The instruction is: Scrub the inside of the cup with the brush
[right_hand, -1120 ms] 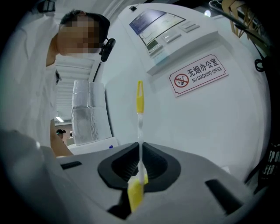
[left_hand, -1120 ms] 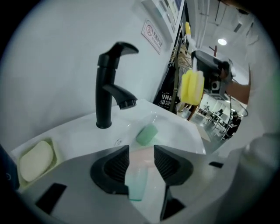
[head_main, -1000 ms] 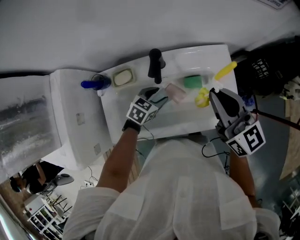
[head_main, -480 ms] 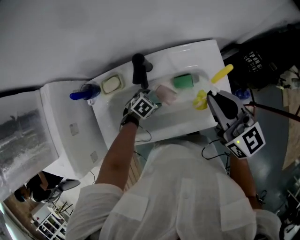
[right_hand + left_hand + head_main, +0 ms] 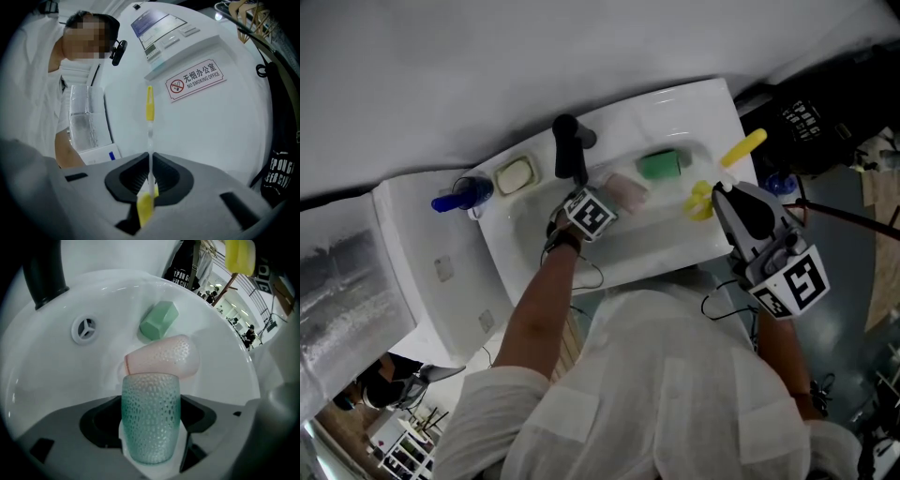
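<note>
Cup, teal, in the sink basin beside a pink cup, between the left gripper's released, just-opening jaws. Right gripper clenches the yellow brush at the sink's right edge.

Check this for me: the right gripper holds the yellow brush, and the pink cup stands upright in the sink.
Wrong on the cup: the pink cup lies on its side in the sink, not upright, as the left gripper view shows. The right gripper does hold the yellow brush.
</note>
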Demonstrator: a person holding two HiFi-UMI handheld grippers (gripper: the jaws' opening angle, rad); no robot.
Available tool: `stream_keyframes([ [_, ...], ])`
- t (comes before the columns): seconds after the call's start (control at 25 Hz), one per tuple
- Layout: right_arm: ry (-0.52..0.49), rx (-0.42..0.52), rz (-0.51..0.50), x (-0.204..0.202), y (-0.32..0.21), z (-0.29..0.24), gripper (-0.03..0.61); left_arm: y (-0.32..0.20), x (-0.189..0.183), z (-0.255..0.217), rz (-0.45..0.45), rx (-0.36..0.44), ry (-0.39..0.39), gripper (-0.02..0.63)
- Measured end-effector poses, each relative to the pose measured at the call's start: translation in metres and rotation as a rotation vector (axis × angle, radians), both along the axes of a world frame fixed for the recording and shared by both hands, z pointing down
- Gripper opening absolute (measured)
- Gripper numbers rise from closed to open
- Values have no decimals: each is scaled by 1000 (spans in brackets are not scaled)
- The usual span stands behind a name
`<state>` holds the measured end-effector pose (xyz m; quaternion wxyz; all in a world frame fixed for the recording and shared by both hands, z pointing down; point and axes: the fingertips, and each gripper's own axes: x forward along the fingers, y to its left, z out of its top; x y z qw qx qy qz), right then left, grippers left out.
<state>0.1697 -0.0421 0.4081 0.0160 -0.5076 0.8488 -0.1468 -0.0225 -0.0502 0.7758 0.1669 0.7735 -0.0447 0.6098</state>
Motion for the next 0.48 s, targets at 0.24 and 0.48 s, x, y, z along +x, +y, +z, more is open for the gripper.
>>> stream_keyframes([
  [0.24, 7, -5, 2, -1, -1, 0, 25, 1, 8, 4, 9, 8, 10, 345],
  [0.48, 15, -4, 10, -2, -3, -3, 25, 2, 8, 1, 0, 25, 42, 351],
])
